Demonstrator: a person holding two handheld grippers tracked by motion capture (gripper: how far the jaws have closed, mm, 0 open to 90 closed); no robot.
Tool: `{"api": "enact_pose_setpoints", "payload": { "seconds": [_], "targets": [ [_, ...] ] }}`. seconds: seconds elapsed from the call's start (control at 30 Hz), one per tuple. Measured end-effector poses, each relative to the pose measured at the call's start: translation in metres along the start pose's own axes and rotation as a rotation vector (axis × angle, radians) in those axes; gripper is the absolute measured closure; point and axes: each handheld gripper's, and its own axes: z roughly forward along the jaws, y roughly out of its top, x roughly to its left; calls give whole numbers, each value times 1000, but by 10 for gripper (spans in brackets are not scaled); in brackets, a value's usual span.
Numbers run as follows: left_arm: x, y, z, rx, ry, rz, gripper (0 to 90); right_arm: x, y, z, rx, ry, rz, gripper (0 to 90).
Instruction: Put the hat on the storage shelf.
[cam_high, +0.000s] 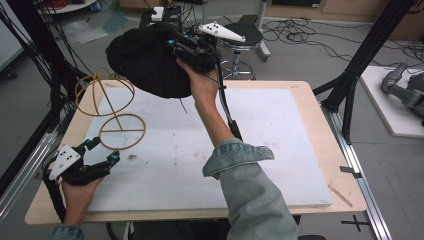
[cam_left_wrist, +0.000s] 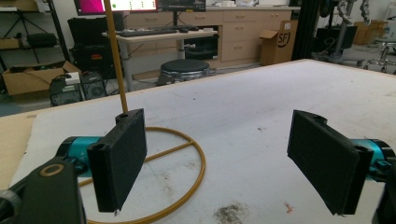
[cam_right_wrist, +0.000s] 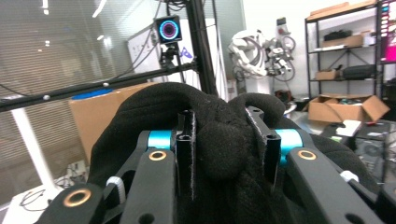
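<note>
A black knitted hat (cam_high: 145, 62) hangs in the air above the table's far left, held up by my right gripper (cam_high: 181, 46). In the right gripper view its jaws are shut on a thick fold of the black hat (cam_right_wrist: 224, 140). A tan wire hat stand (cam_high: 111, 107) stands on the white mat at the left, with a round base ring (cam_left_wrist: 187, 186) and an upright rod (cam_left_wrist: 114, 56). My left gripper (cam_high: 103, 150) rests low at the near left, just in front of the stand's base ring, open with nothing between its pads (cam_left_wrist: 123, 158).
The white mat (cam_high: 280, 150) covers most of the wooden table (cam_high: 332, 150). A round stool (cam_high: 242, 37) stands beyond the far edge. Black frame posts (cam_high: 360, 60) rise at the right and left. Cables lie on the floor behind.
</note>
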Motion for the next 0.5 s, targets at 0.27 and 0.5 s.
{"api": "enact_pose_setpoints", "payload": {
  "seconds": [0.27,0.5],
  "targets": [
    [0,0,0,-2,-1,4,201,16,-5,24,14,59,4,691],
    [0,0,0,0,-8,7,201,27,-12,43,37,90,14,690]
  ]
}}
